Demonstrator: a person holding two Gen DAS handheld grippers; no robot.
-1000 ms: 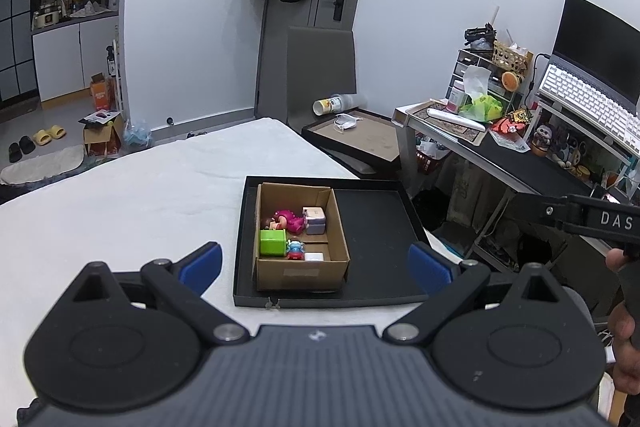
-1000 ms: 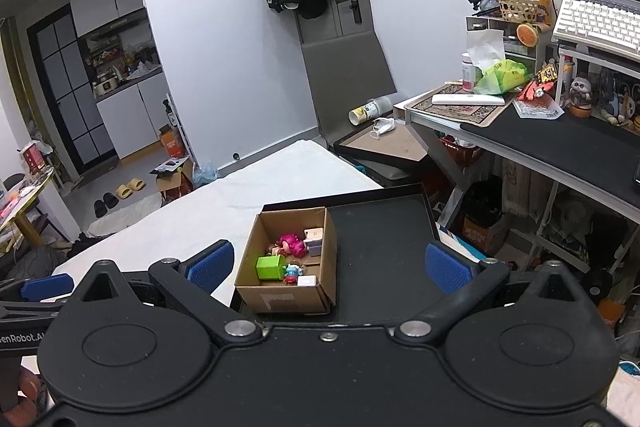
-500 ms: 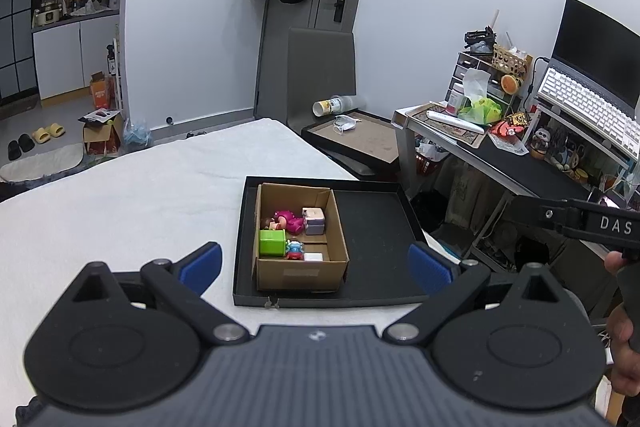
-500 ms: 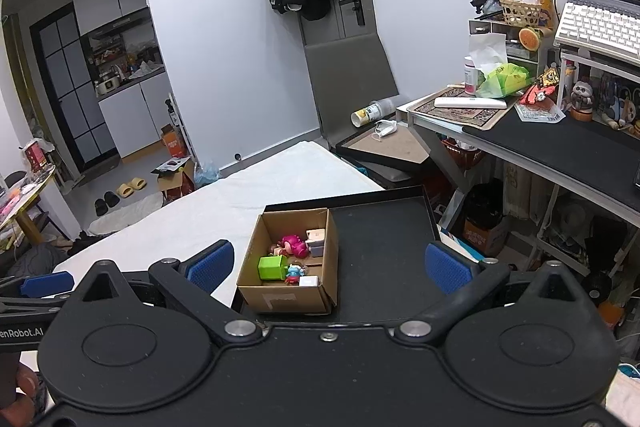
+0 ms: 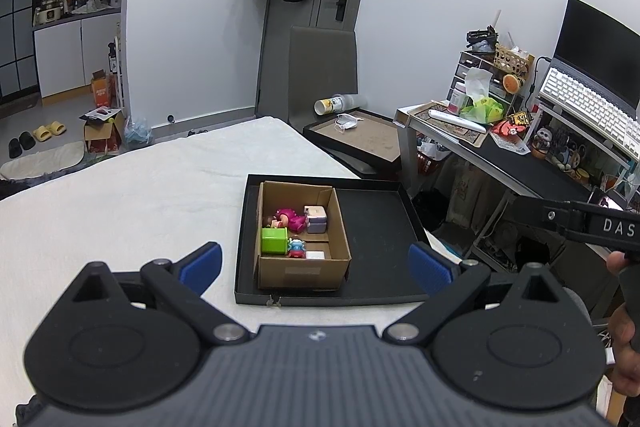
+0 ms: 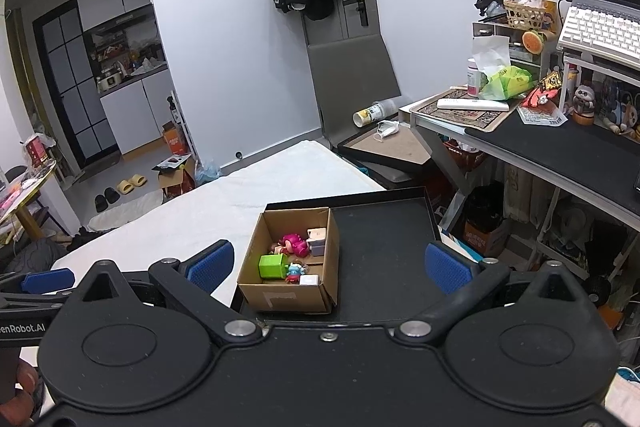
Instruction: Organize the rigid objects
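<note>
A cardboard box (image 5: 301,273) (image 6: 286,297) stands in the left part of a black tray (image 5: 376,227) (image 6: 384,239) on a white-covered table (image 5: 120,199). In the box lie a green cube (image 5: 274,241) (image 6: 273,265), a pink figure (image 5: 290,219) (image 6: 295,245), a lilac block (image 5: 316,220) (image 6: 318,239), a small blue-and-red figure (image 5: 296,247) and a white piece (image 5: 316,255). My left gripper (image 5: 316,265) is open and empty, held back from the tray. My right gripper (image 6: 326,265) is open and empty, above the tray's near edge.
A cluttered desk (image 6: 560,155) with keyboard and monitor stands to the right. A second black tray (image 5: 360,139) with a mask and a tipped cup lies behind the table. The other gripper shows at the right edge of the left wrist view (image 5: 580,223).
Both views have drifted slightly; the grippers stay open and the box and toys have not moved.
</note>
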